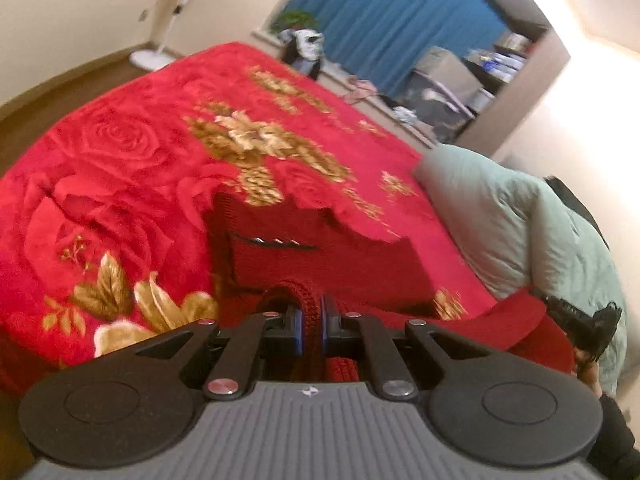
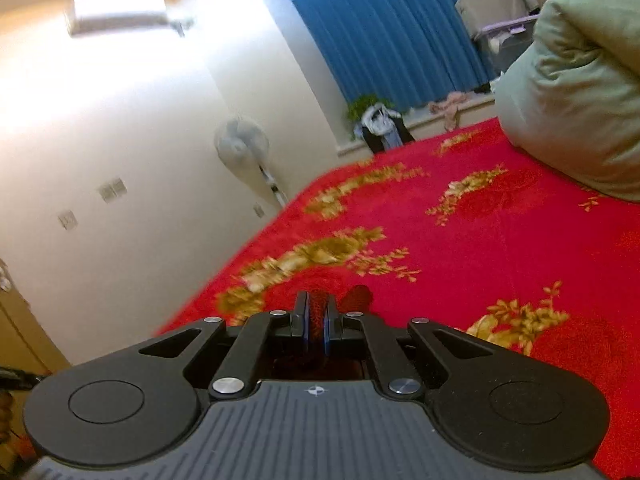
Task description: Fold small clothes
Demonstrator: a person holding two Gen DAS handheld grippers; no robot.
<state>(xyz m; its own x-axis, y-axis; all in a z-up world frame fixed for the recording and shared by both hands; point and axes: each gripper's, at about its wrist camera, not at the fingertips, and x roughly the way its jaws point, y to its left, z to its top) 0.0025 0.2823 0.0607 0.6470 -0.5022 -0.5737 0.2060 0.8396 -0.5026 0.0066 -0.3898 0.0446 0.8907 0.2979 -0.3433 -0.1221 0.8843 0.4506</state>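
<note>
We've got the left gripper (image 1: 311,314) clamped down tight on a thick ribbed edge of the red knit garment (image 1: 320,256), jaws basically closed w/ just the knit between them. The rest of it hangs/spreads out in front over the red floral blanket (image 1: 120,160), looks like a small sweater but pic's blurry so can't swear to it. Right gripper (image 2: 316,314) is pinched the same way, jaws nearly together on another bit of the red knit, a little lump sticking out just right of the fingers. In the left view the right gripper shows at the far right edge, red fabric stretched btw the two. Pale green duvet (image 1: 520,232) sits bunched on the blanket's right side, blue curtain (image 2: 392,32) behind.
</note>
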